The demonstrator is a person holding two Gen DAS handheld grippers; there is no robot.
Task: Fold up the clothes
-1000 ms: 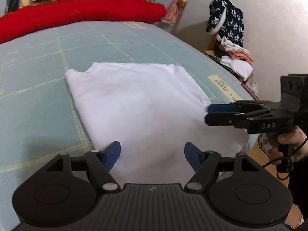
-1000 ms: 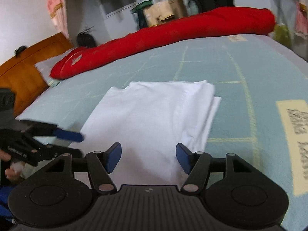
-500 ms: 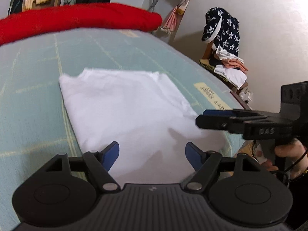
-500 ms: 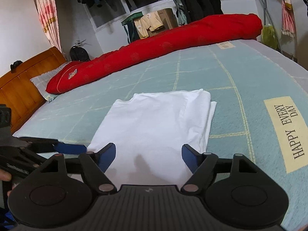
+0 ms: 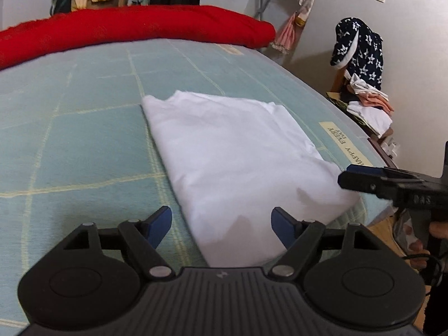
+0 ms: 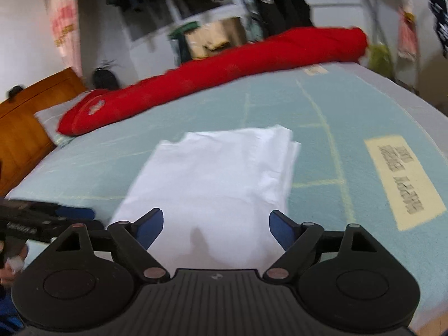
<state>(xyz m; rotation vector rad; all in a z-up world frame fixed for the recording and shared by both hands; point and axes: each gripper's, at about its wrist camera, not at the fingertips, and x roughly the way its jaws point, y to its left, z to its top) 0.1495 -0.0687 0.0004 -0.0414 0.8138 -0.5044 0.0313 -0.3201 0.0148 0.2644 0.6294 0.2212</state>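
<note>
A folded white garment (image 5: 232, 156) (image 6: 212, 179) lies flat on the pale green bed cover (image 5: 84, 145) (image 6: 364, 117). My left gripper (image 5: 221, 224) hovers over the garment's near edge, its blue pads (image 5: 159, 222) wide apart, jaws opening, nothing gripped. My right gripper (image 6: 214, 228) also hangs over the near edge with jaws opening and no cloth pinched between its blue pads (image 6: 280, 228). In the left wrist view the right gripper (image 5: 364, 177) comes in from the right beside the garment's corner, held by a hand (image 5: 431, 232). The left gripper (image 6: 70, 214) shows at the left in the right wrist view.
A long red bolster (image 5: 134, 33) (image 6: 224, 78) lies across the far side of the bed. A chair piled with clothes (image 5: 364, 92) stands by the wall on the right. A wooden headboard (image 6: 25, 128) is at the left. Clothes hang behind the bed.
Both grippers have drawn back toward the near edge of the garment, so it looks smaller and farther. The right gripper's pads have spread noticeably wider; the left's slightly.
</note>
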